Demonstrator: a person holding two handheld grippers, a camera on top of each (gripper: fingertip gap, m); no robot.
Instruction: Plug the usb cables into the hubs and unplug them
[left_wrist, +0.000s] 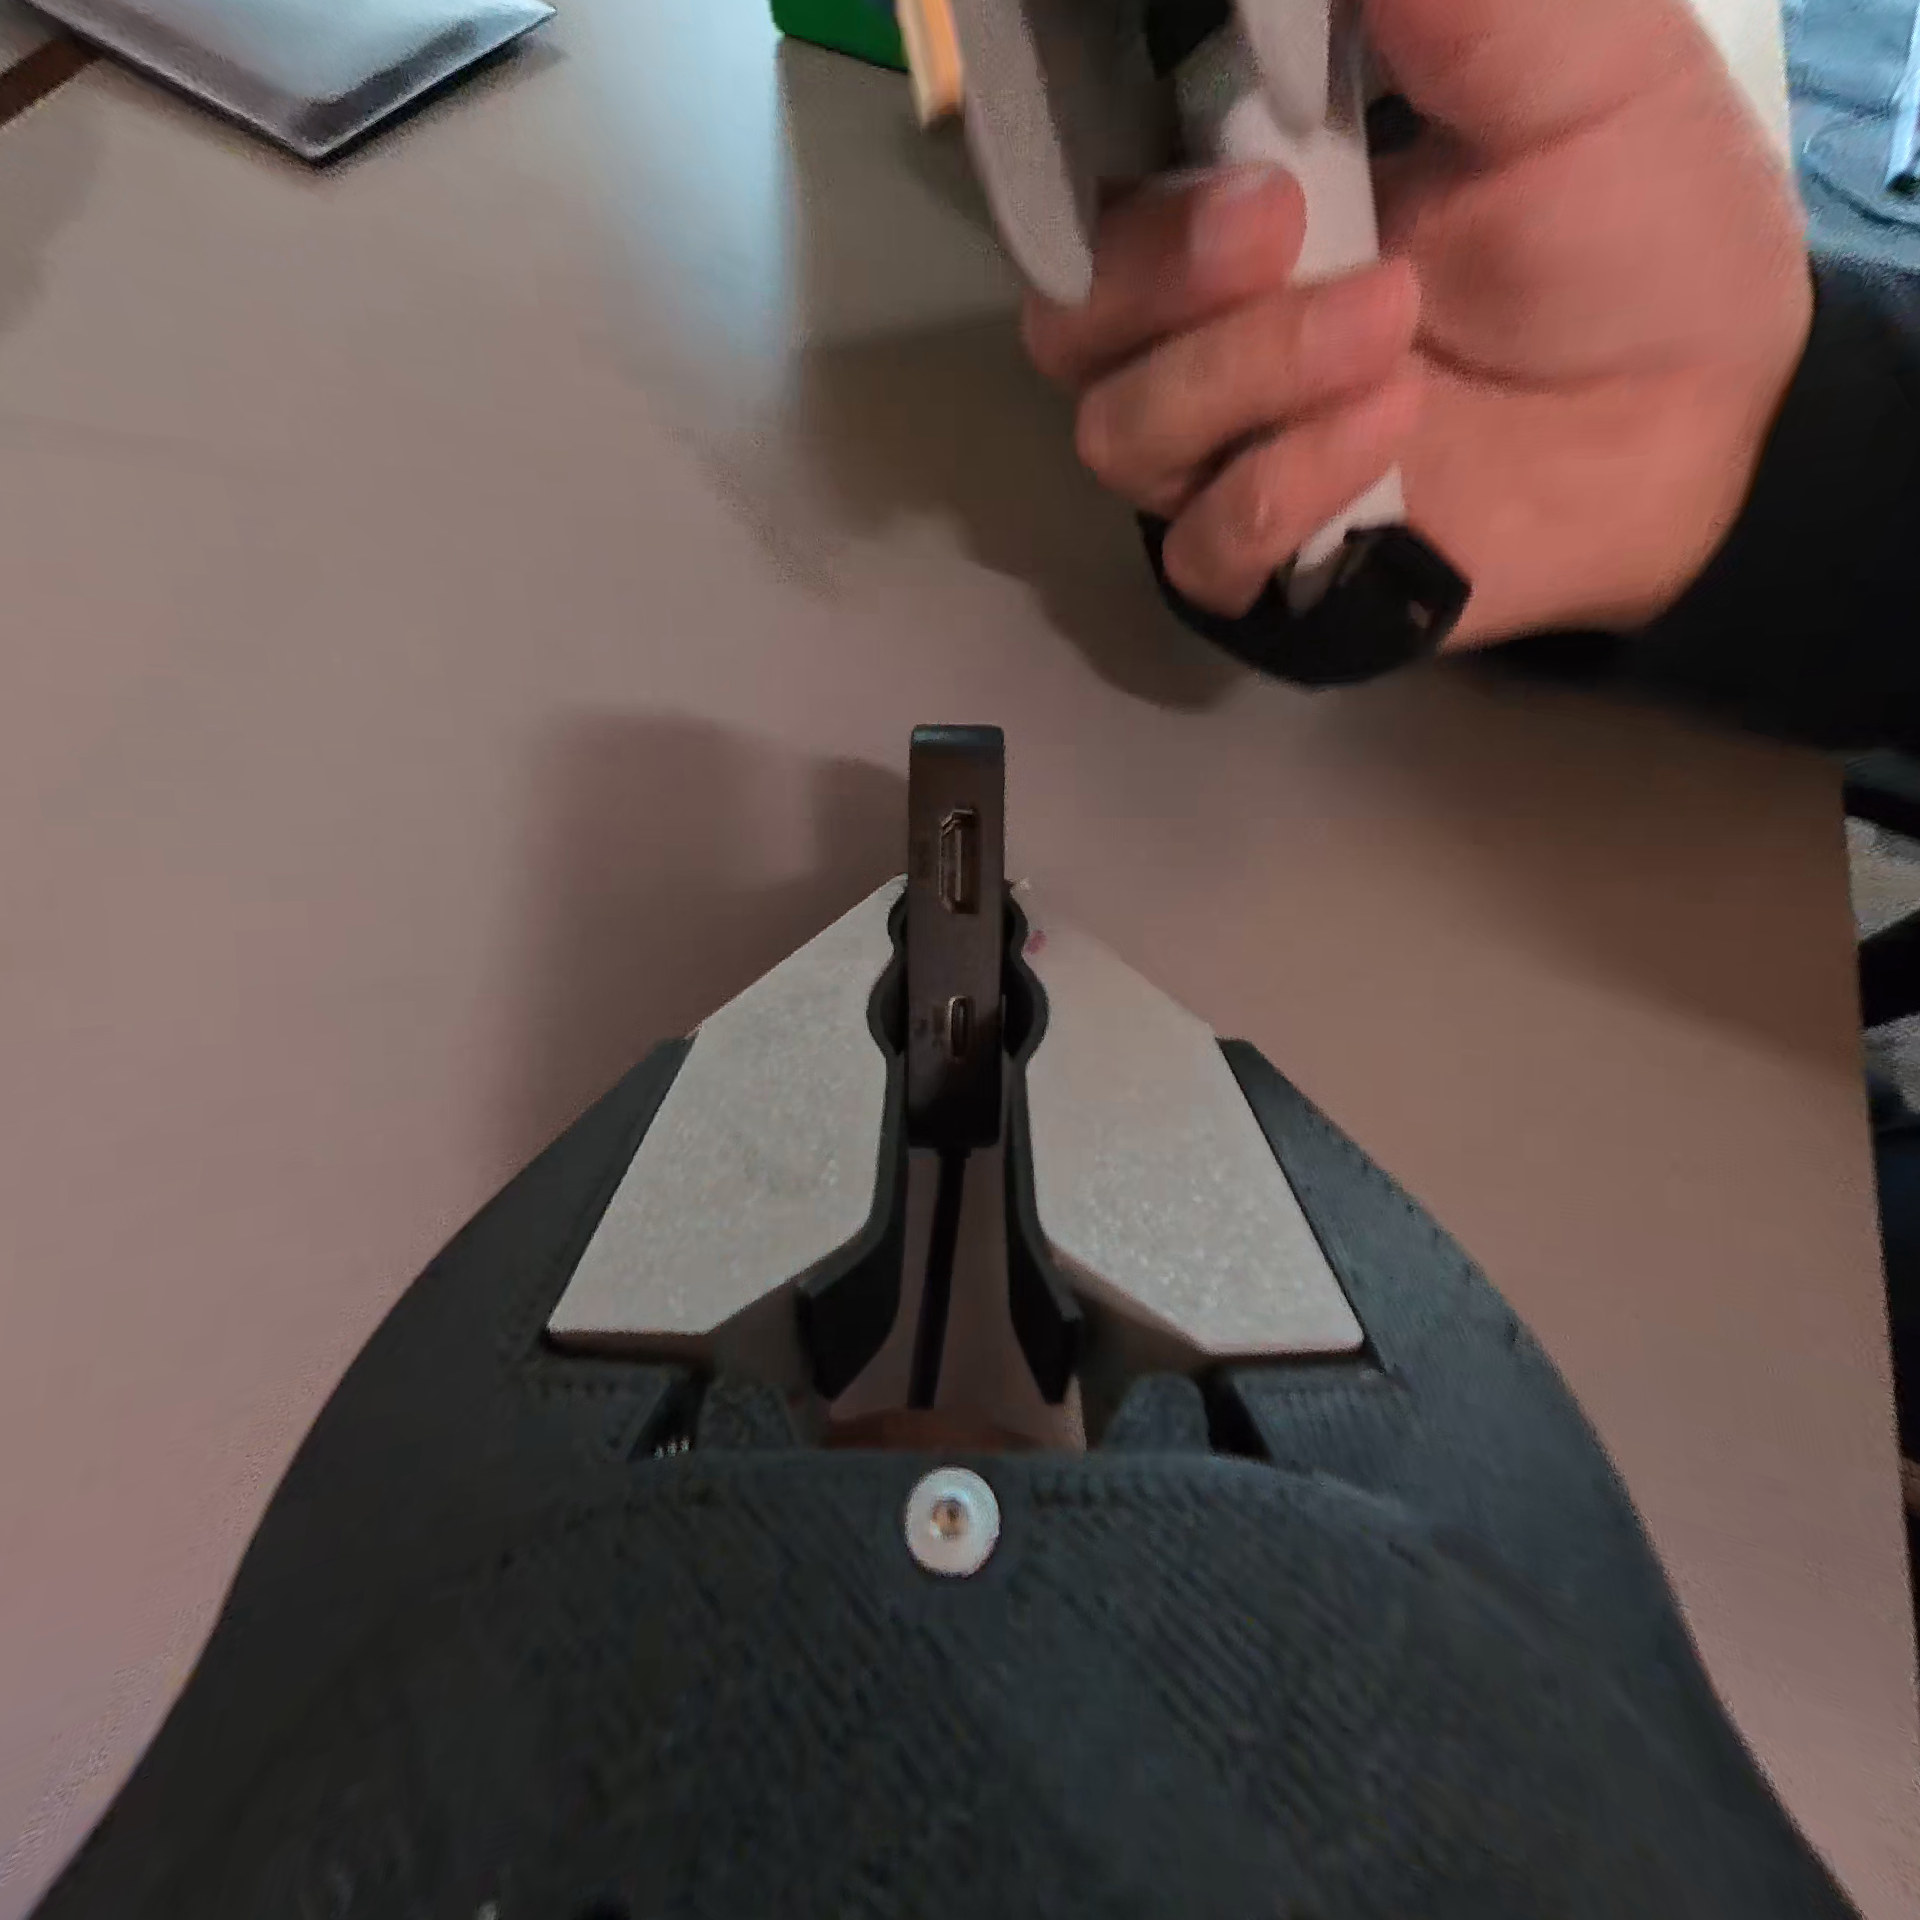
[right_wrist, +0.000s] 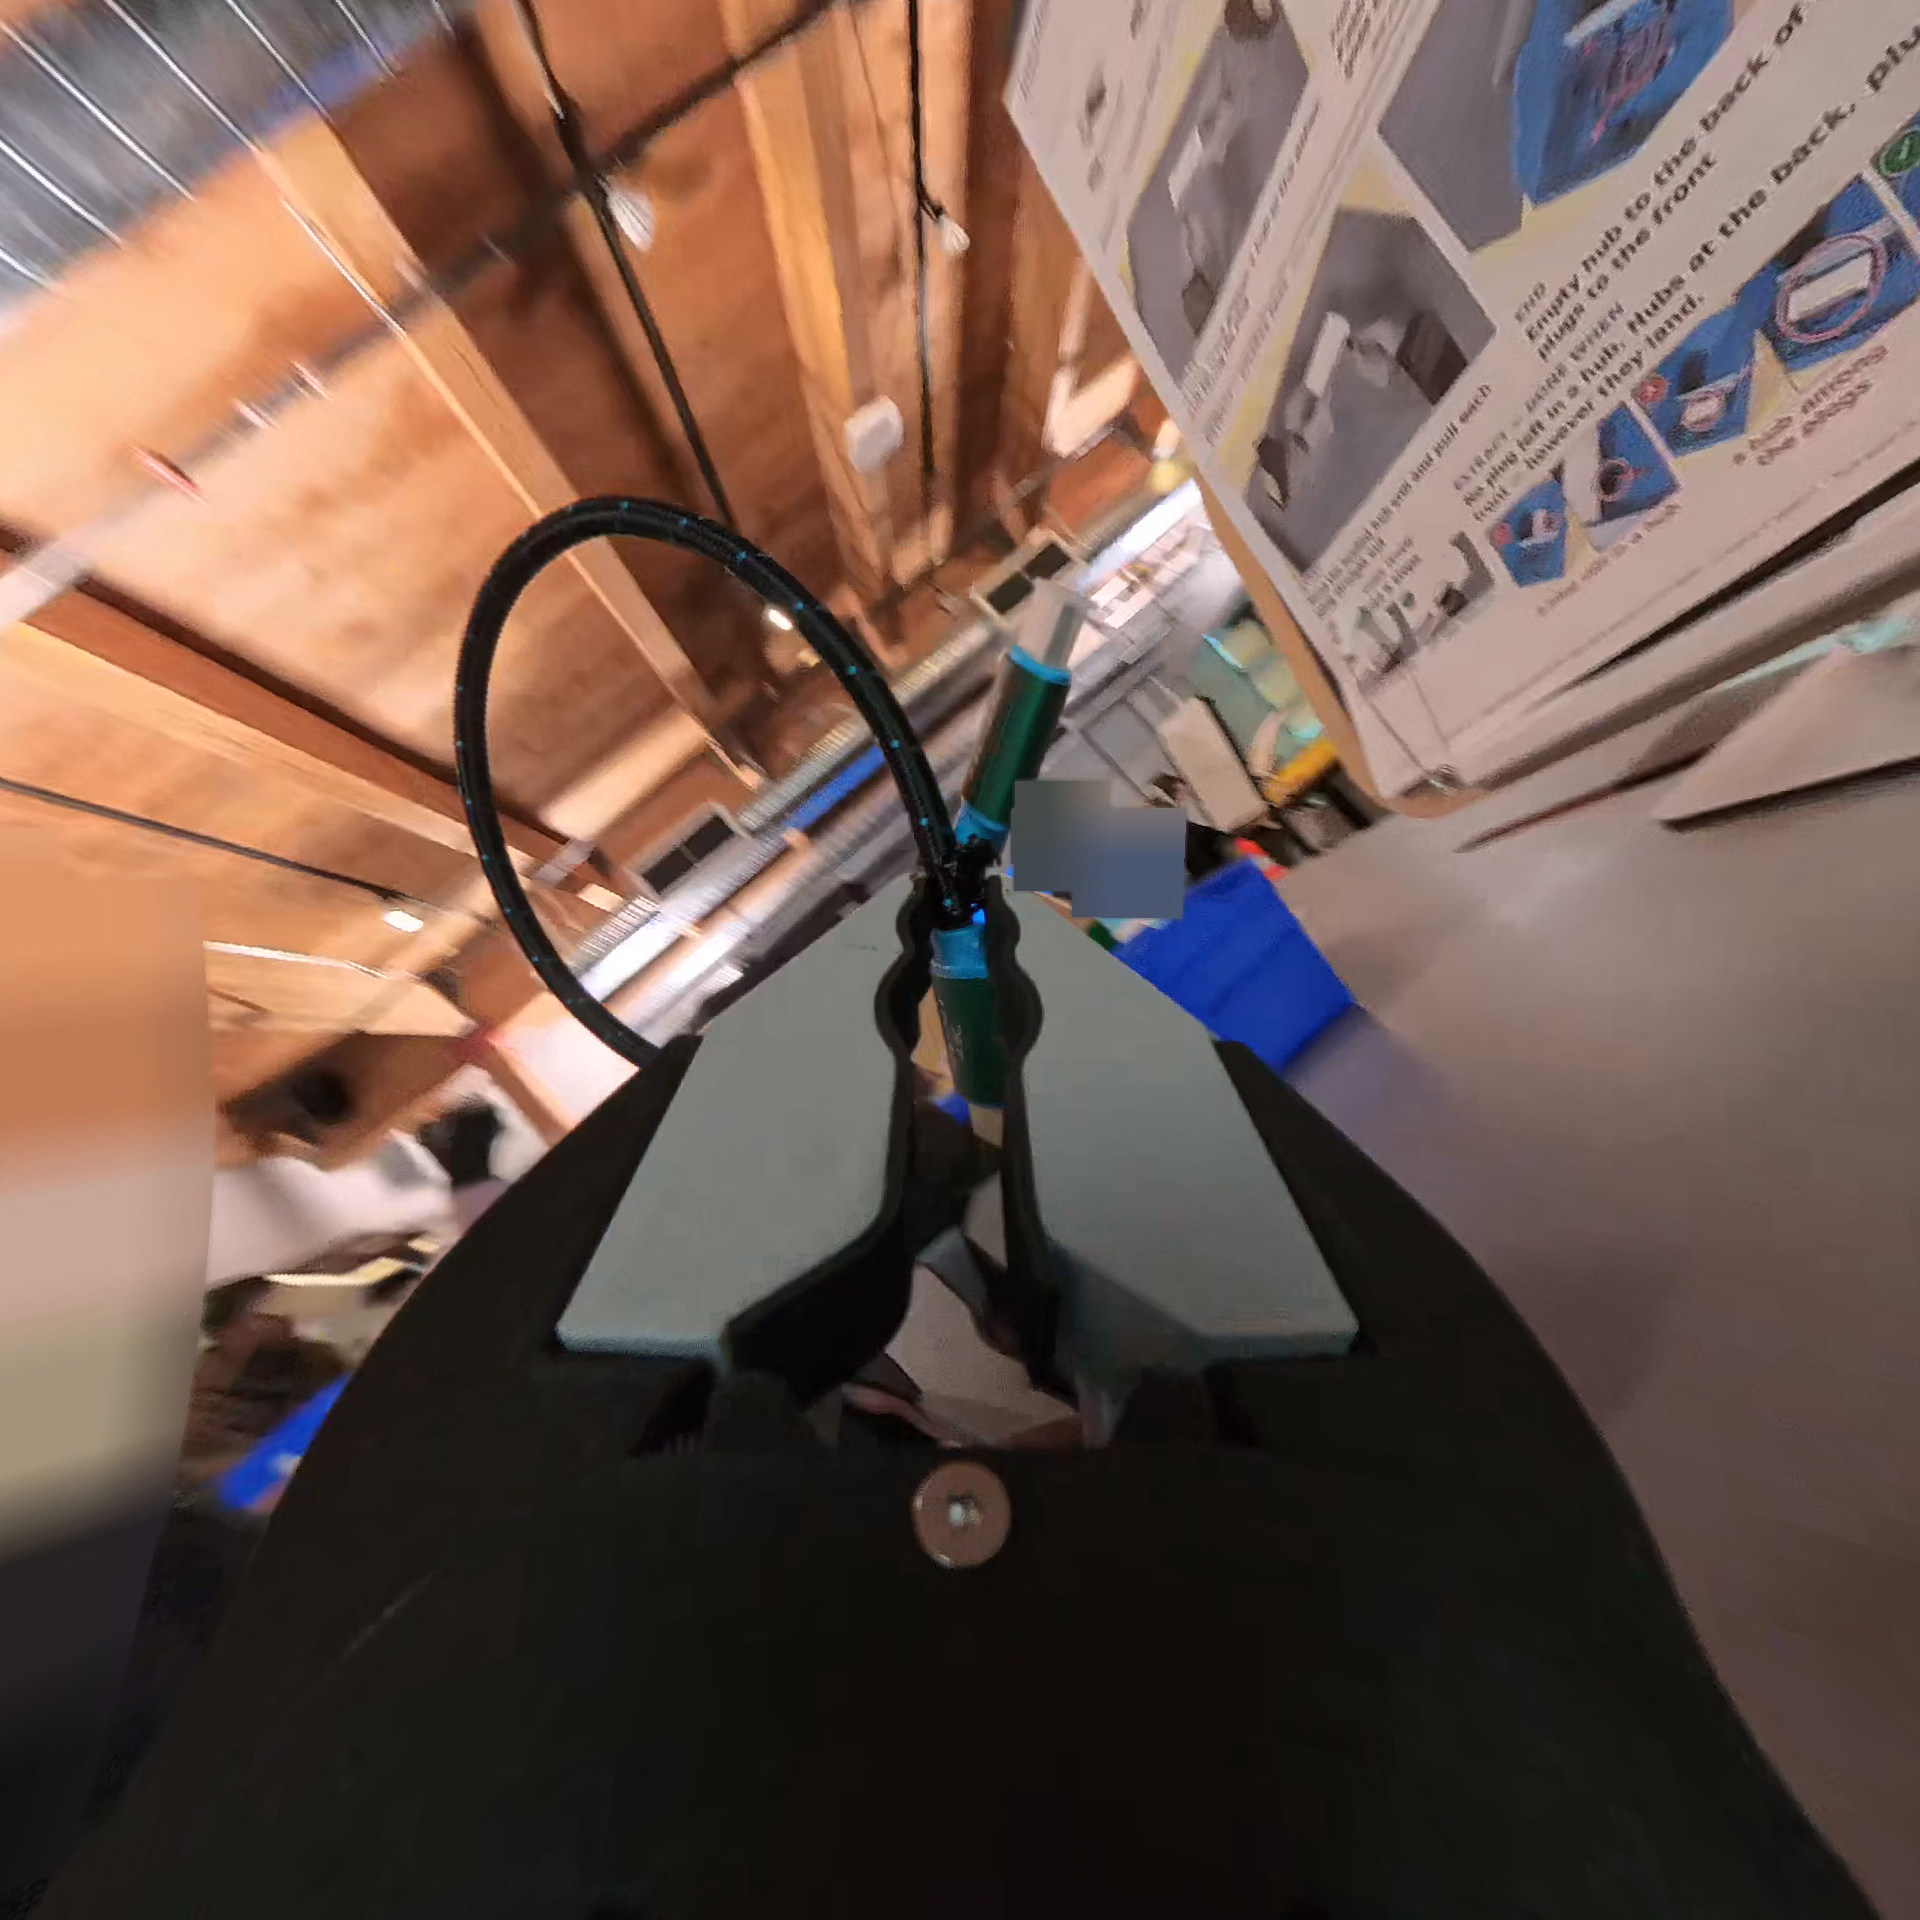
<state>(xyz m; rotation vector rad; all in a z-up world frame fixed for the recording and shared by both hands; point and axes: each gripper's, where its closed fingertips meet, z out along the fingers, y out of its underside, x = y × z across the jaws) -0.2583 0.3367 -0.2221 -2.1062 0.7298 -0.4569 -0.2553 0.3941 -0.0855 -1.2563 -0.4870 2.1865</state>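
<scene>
The left gripper (left_wrist: 956, 997) has its jaws clamped on a slim dark adapter hub (left_wrist: 956, 894), which stands on edge between the grey fingers (left_wrist: 769, 1122) and sticks out past their tips. Two ports show on the hub's narrow upper face, and a thin black lead (left_wrist: 933, 1288) runs back from its rear end between the jaws. The hub is held over a pale brown worktop (left_wrist: 416, 623). Ahead and to the right, a person's hand (left_wrist: 1455, 364) grips the white handle (left_wrist: 1320, 187) of the other tool, blurred. At the worktop's far left corner lies a silvery flat pouch (left_wrist: 301, 73); a green box (left_wrist: 831, 31) shows at the top edge.

The right gripper (right_wrist: 961, 997) is tilted upward, its jaws closed on the green metal plug (right_wrist: 971, 1029) of a short braided black cable (right_wrist: 499, 727). The cable curls in a loop to the left and comes back to a second green plug (right_wrist: 1013, 727), which juts up just above the fingertips. Behind are wooden ceiling beams (right_wrist: 416, 416), and to the right a printed instruction sheet (right_wrist: 1455, 312) on a cardboard box (right_wrist: 1662, 644).
</scene>
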